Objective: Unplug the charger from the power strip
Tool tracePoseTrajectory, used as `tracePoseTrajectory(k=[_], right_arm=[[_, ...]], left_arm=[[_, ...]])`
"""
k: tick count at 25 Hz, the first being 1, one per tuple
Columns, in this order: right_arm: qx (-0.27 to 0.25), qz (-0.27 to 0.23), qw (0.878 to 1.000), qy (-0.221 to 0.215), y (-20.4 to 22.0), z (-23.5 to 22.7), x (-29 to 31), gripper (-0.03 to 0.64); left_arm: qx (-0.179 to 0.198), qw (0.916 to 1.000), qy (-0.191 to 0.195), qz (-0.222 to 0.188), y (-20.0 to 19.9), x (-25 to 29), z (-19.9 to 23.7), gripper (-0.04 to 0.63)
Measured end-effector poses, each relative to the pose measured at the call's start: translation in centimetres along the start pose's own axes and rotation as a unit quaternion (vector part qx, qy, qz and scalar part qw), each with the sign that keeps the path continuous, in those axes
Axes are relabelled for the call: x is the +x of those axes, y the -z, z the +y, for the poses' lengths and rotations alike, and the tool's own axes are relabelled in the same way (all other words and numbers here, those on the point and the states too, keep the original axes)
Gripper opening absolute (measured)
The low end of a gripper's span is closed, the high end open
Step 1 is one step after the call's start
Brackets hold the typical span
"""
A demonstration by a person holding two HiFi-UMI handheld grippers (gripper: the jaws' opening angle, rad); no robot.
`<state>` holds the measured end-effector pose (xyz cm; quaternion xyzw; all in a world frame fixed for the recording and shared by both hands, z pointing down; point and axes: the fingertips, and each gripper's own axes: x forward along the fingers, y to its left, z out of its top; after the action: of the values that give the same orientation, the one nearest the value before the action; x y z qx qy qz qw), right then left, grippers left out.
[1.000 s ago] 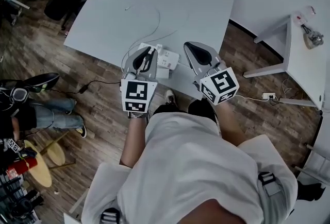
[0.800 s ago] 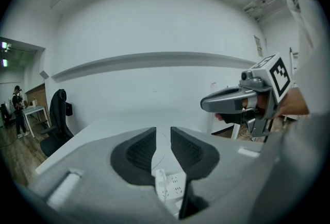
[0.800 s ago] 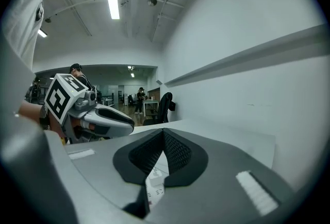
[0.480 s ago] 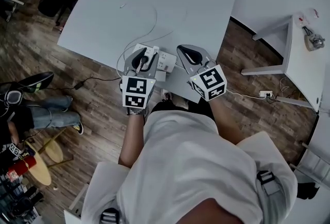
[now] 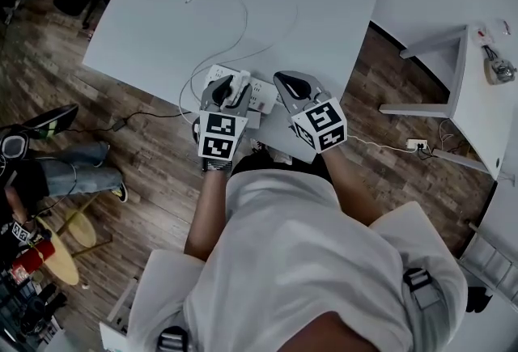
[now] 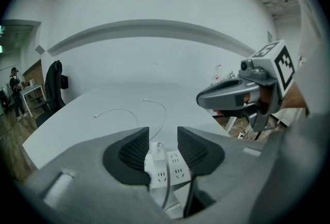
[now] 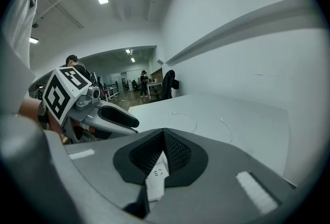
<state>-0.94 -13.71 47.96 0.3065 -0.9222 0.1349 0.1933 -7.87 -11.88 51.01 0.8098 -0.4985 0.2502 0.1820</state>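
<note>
Approach step: nothing is being pulled yet. Both claws are sitting low at the near edge of the table (image 5: 243, 2), right over the strip (image 6: 178, 162).

Left gripper (image 6: 163, 140): jaws are opening, roughly half spread, and framing the charger (image 6: 156, 153). The pads aren't pressing on it, and a gap is showing on each side. The charger is standing upright in the strip, looking fully seated, with its cable (image 6: 166, 187) trailing back under the gripper.

Right gripper (image 7: 164, 133): jaws are meeting at the tips and gripping nothing. The strip's end is showing just beneath them. I can't tell whether they're touching it.

I'm reading the right as the hold-down hand and the left as the puller.

Next move, as I'm judging it:
- The left needs to be easing forward until the pads are flanking the charger body, then closing square on it, not on the cable.
- The right needs to be pressing the strip flat.
- Then pull straight up along the prongs.

Risk: the strip is looking light and is lying near the edge, so an unpinned pull is likely lifting the whole strip.
</note>
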Motion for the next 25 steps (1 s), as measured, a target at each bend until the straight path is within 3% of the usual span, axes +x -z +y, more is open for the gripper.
tracePoseTrajectory(k=[11, 25], right_arm=[[0.023, 0.067, 0.997, -0.017, 7.1, -0.4, 3.1, 0.002], [0.055, 0.153, 0.987, -0.021, 15.2, -0.5, 5.4, 0.002]], left_arm=[[-0.018, 0.9975, 0.006, 0.068, 4.8, 4.3, 0.0, 0.175], [-0.021, 0.9953, 0.005, 0.095, 7.2, 6.6, 0.5, 0.173]])
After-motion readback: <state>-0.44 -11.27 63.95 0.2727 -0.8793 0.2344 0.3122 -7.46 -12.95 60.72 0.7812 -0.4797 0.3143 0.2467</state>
